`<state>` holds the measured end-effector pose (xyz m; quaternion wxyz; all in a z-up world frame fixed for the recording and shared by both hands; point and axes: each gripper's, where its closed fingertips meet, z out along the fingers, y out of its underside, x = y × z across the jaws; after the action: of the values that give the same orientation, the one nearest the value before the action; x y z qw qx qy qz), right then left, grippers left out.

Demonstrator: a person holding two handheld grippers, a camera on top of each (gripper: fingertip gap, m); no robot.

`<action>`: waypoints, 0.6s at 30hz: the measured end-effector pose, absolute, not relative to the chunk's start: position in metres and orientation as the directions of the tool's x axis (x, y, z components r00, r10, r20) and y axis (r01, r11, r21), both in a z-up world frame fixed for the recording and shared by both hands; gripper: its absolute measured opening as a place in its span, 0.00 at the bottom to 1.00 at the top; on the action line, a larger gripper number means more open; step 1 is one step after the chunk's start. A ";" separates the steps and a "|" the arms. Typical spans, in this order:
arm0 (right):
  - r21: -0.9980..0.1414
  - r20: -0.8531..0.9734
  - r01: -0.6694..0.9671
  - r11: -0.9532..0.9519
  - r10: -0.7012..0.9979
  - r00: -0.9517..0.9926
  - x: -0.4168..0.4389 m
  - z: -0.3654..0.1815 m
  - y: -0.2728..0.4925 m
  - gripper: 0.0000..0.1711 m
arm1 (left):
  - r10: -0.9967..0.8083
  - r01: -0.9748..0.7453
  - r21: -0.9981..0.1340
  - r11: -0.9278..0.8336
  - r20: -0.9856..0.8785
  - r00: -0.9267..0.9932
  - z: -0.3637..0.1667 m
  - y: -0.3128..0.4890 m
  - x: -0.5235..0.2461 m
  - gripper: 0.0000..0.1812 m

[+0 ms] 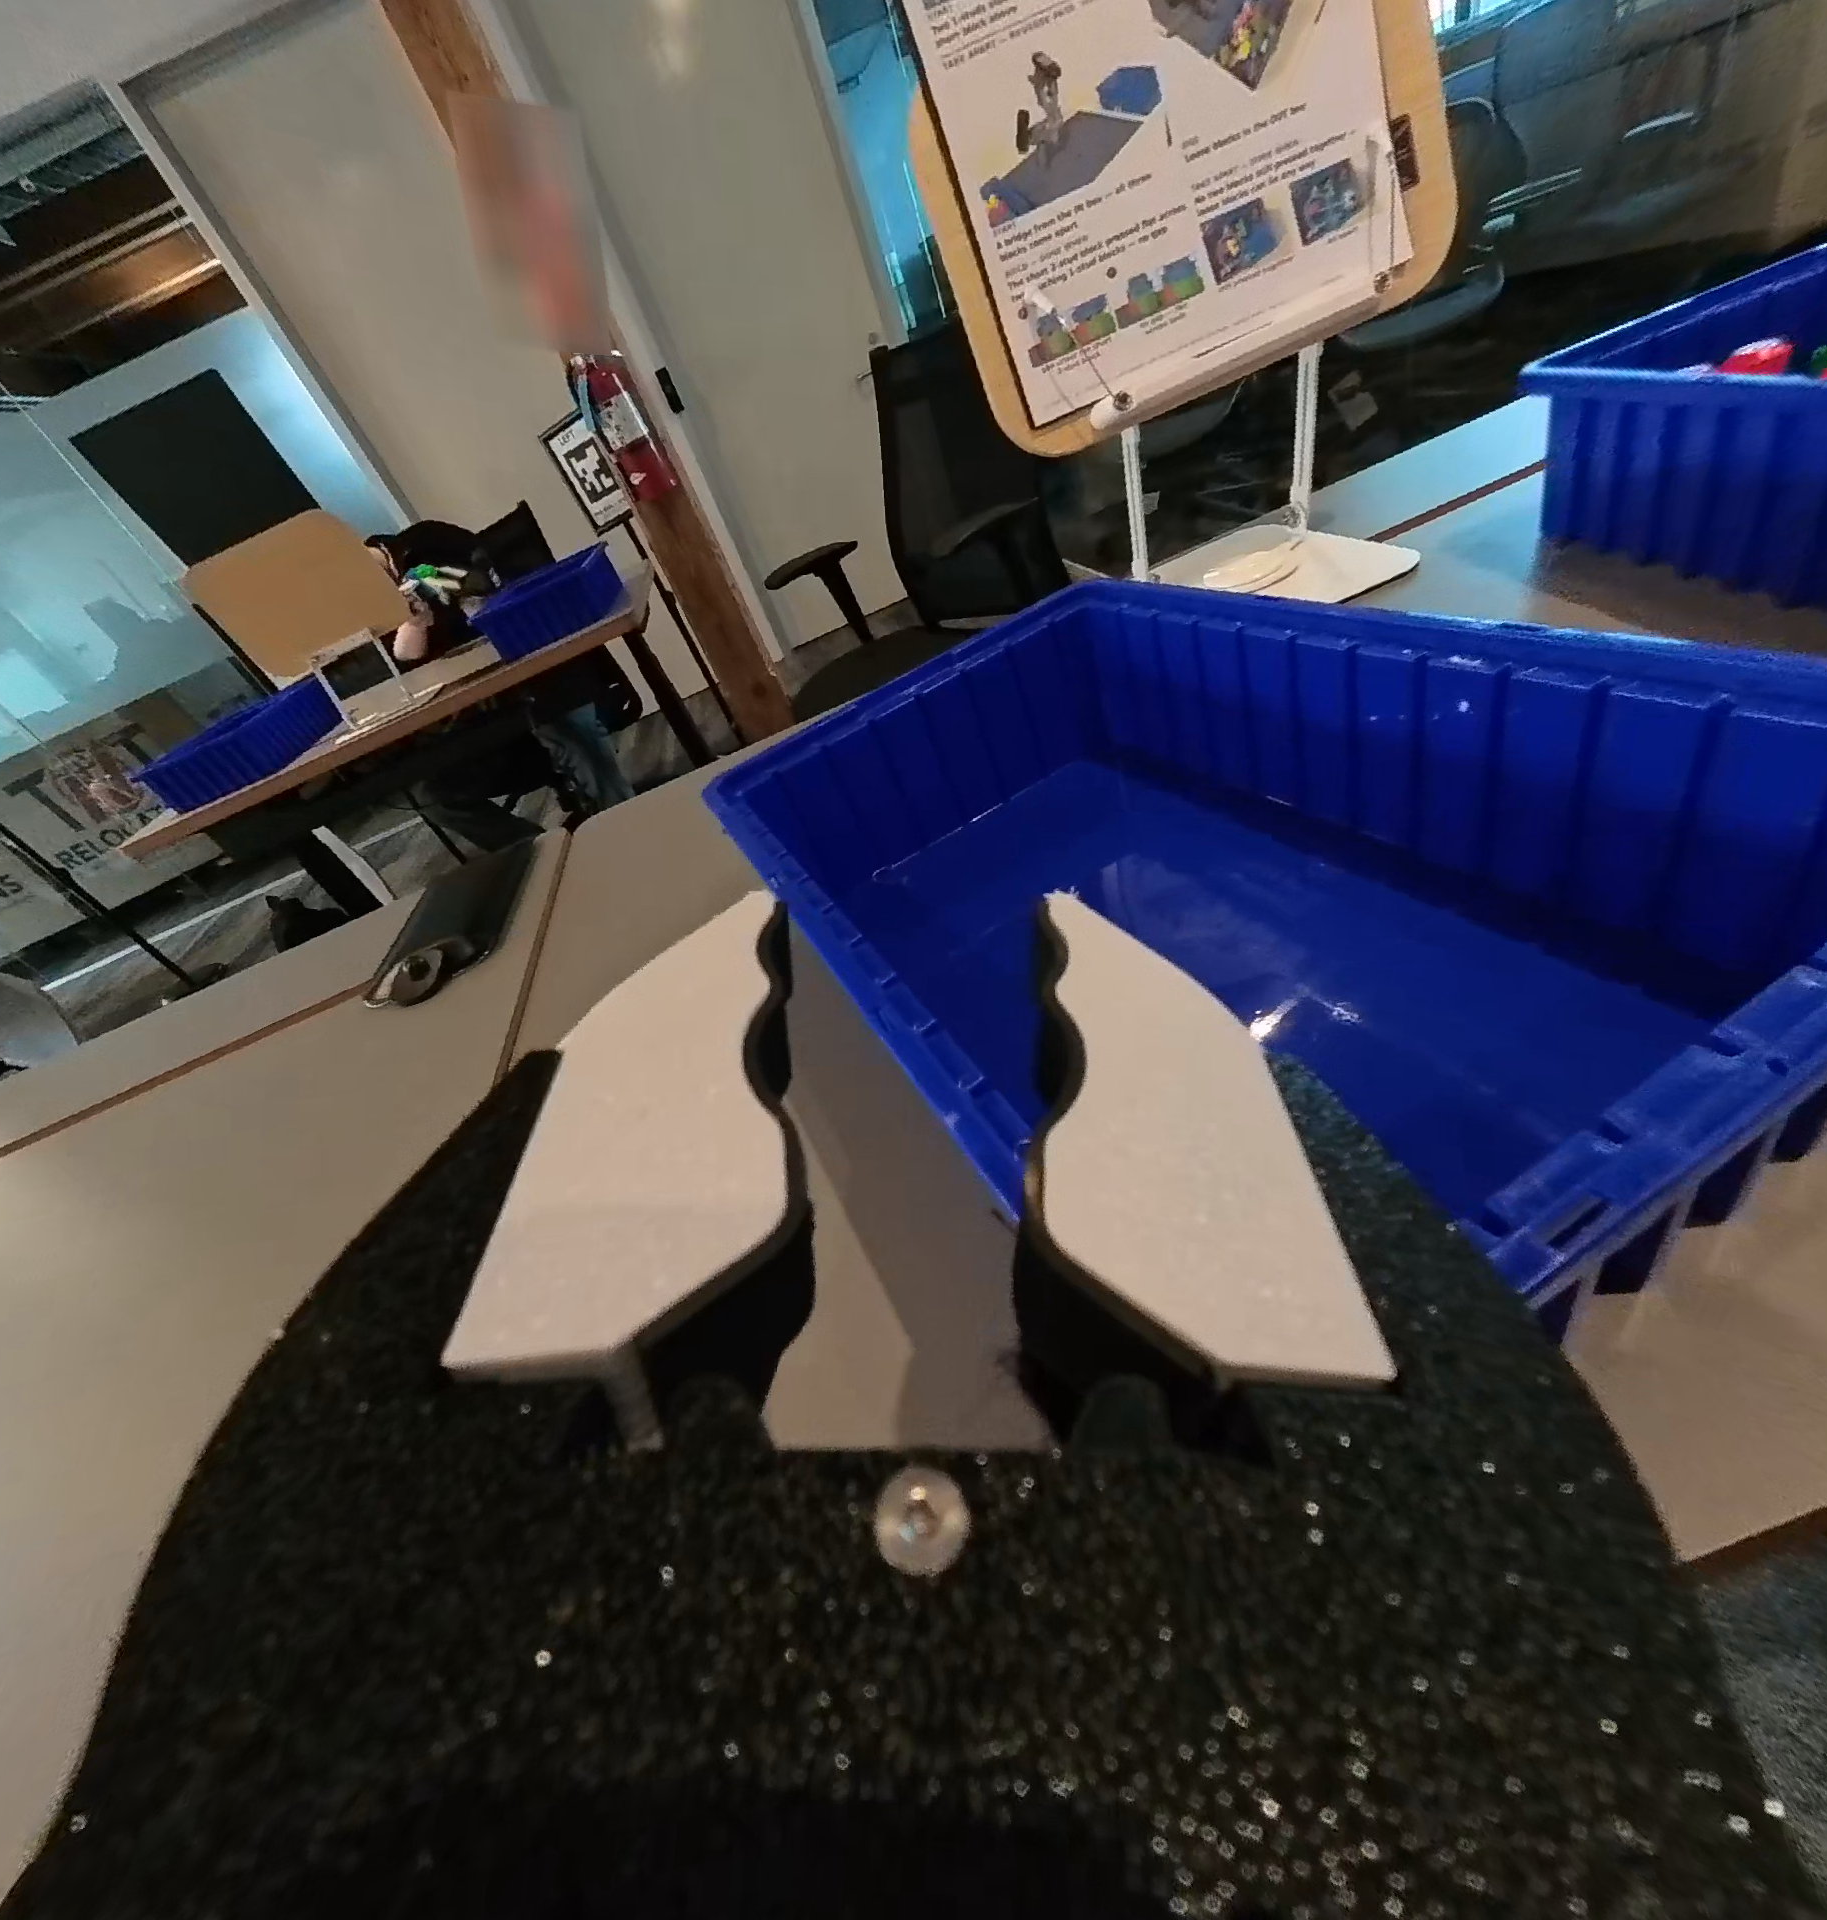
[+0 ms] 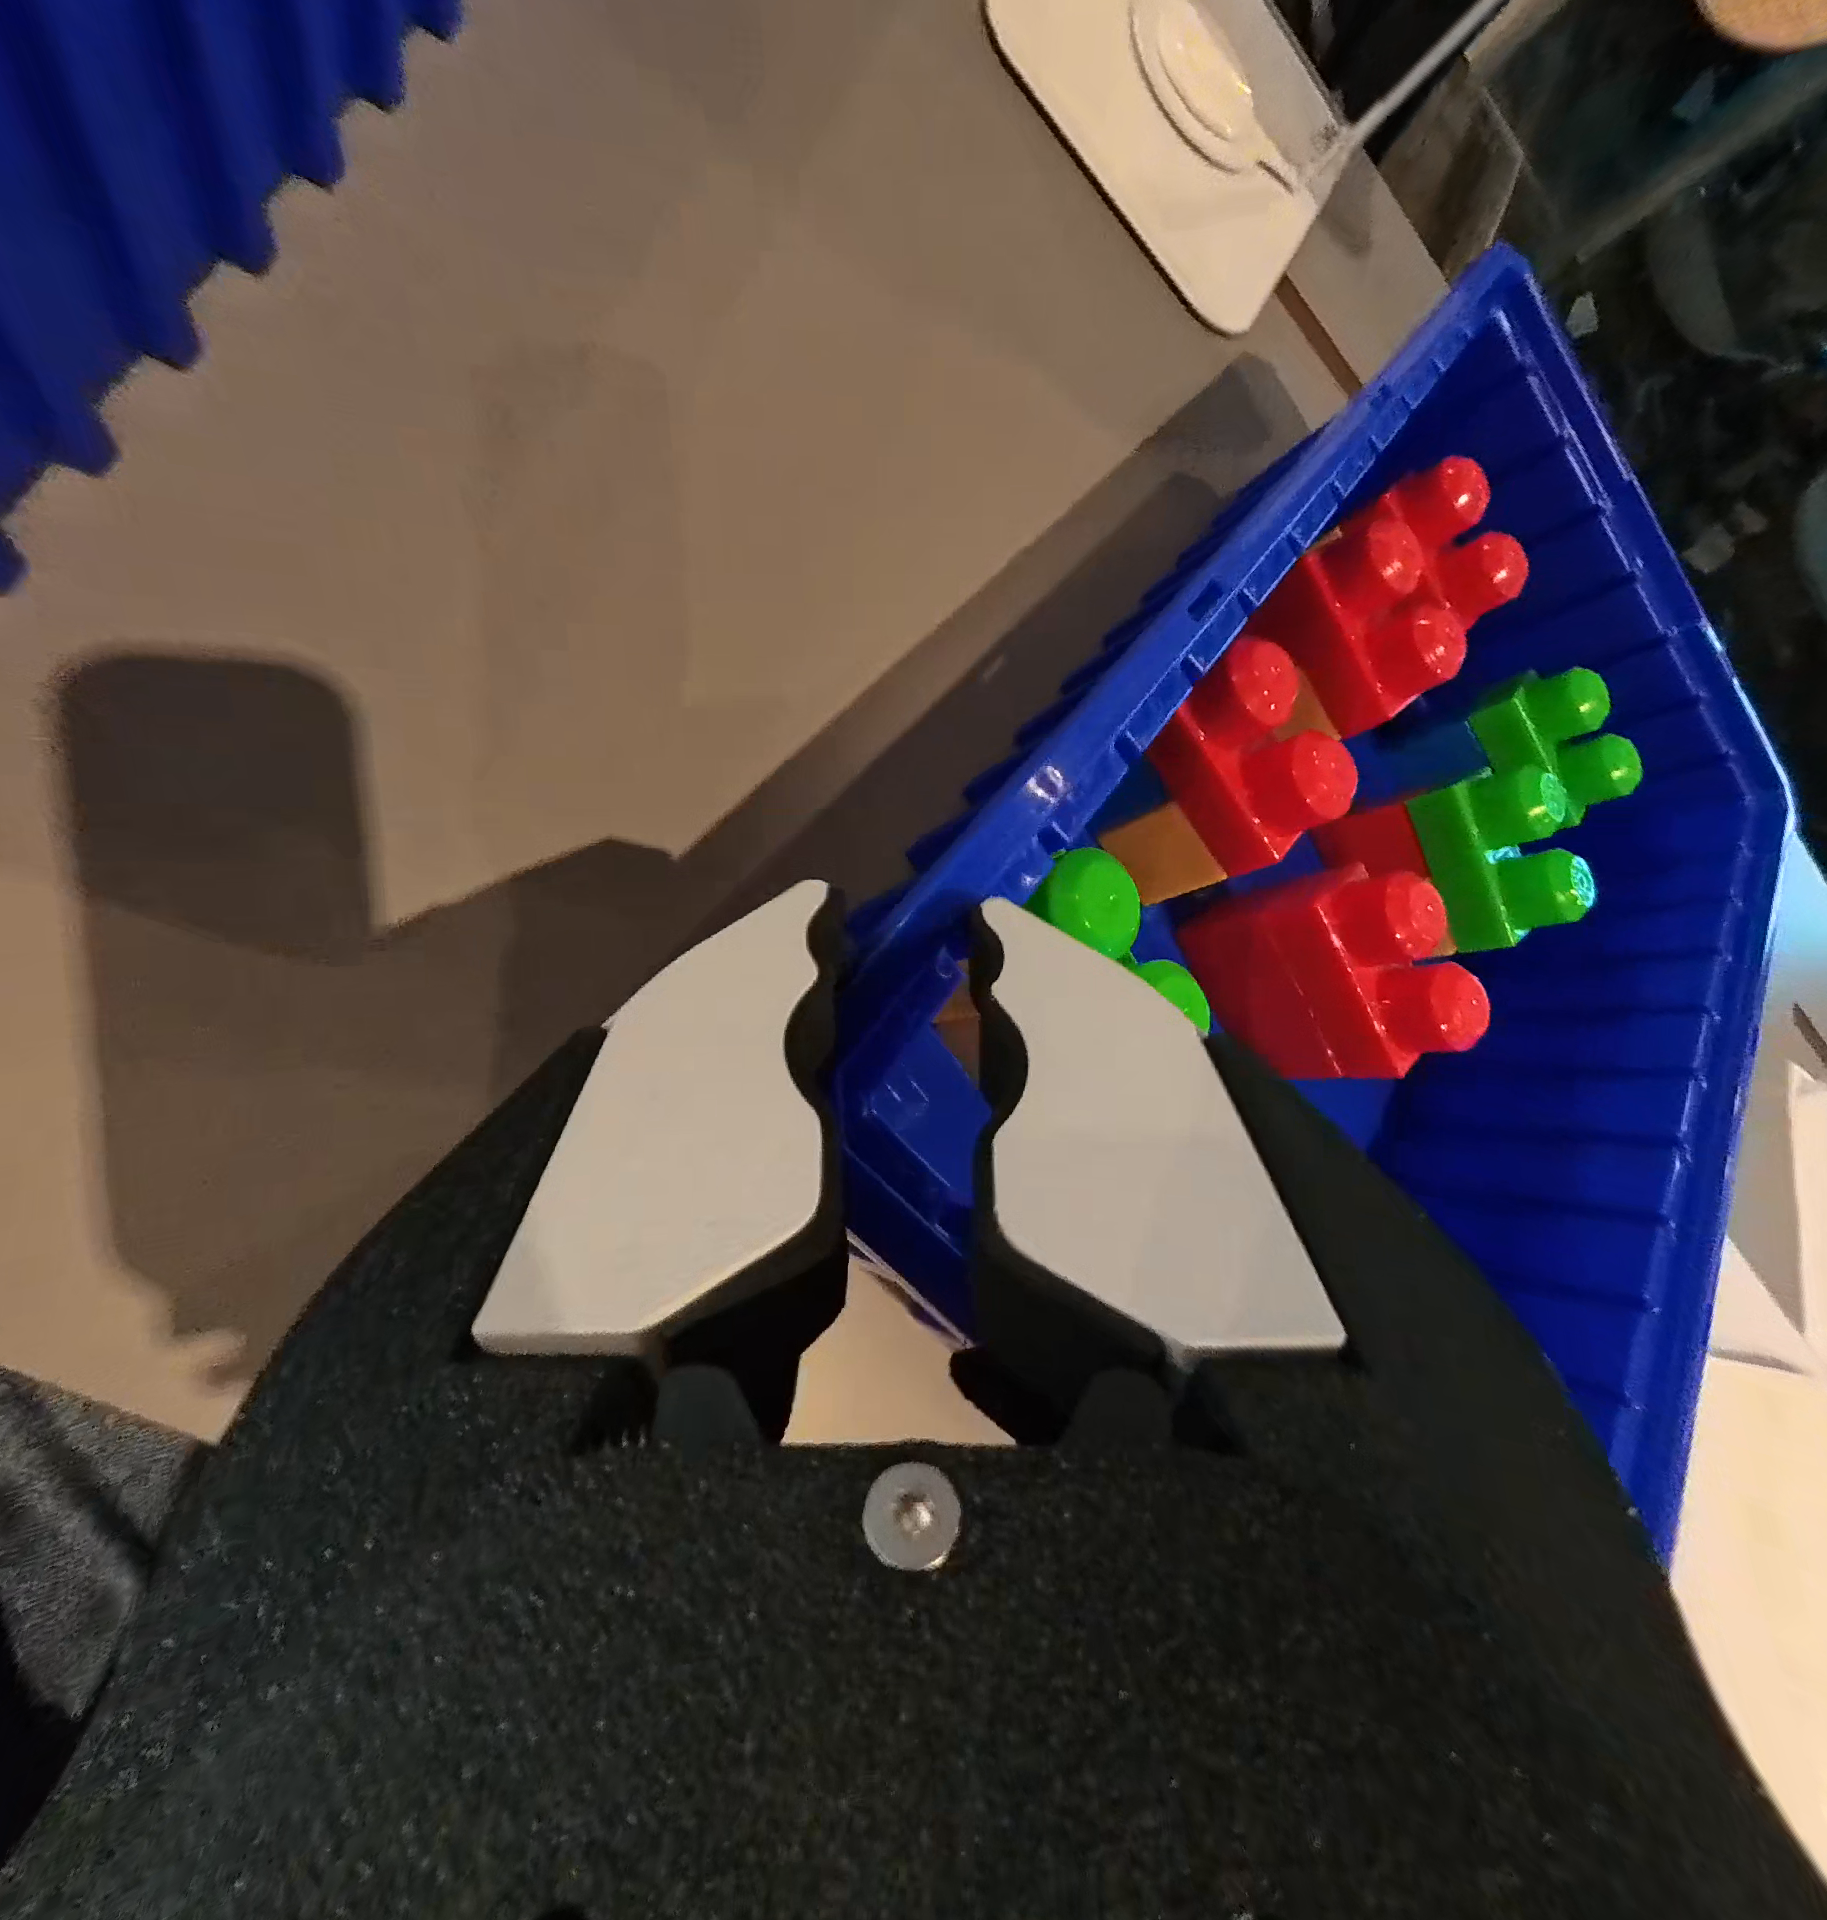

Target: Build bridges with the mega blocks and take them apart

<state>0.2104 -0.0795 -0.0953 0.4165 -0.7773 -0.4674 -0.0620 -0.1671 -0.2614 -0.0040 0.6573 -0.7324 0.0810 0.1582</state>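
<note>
Mega blocks (image 2: 1335,790), red/green w/ some orange & blue, piled in blue bin (image 2: 1574,1195) on table (image 2: 597,582). Right gripper (image 2: 904,940) fingers spread, straddling that bin's rim. Left gripper (image 1: 904,914) fingers spread over near wall of an empty blue bin (image 1: 1511,748). Instruction board (image 1: 1179,208) on stand behind; other bin far right.

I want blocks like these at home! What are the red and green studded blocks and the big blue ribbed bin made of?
The red studded blocks and green studded blocks look like glossy moulded plastic: bright highlights on rounded studs. The blue ribbed bin holding them also seems hard plastic, with moulded ribs and a faint sheen.
</note>
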 end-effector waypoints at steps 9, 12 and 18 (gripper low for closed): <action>-0.590 0.483 0.794 -0.144 0.725 0.490 0.177 -0.095 -0.101 0.15 | 0.078 -0.329 -0.935 -0.137 -0.341 0.937 -0.008 -0.258 -0.165 0.24; -0.591 0.480 0.797 -0.123 0.740 0.470 0.168 -0.095 -0.108 0.15 | 0.077 -0.329 -0.934 -0.140 -0.341 0.937 -0.009 -0.258 -0.165 0.24; -0.596 0.474 0.799 -0.081 0.768 0.431 0.149 -0.095 -0.119 0.16 | 0.079 -0.325 -0.935 -0.140 -0.337 0.938 -0.009 -0.258 -0.166 0.24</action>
<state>0.1491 -0.1194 -0.0954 0.4190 -0.7348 -0.5331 -0.0187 -0.1659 -0.2576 -0.0091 0.6504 -0.7389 0.0832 0.1551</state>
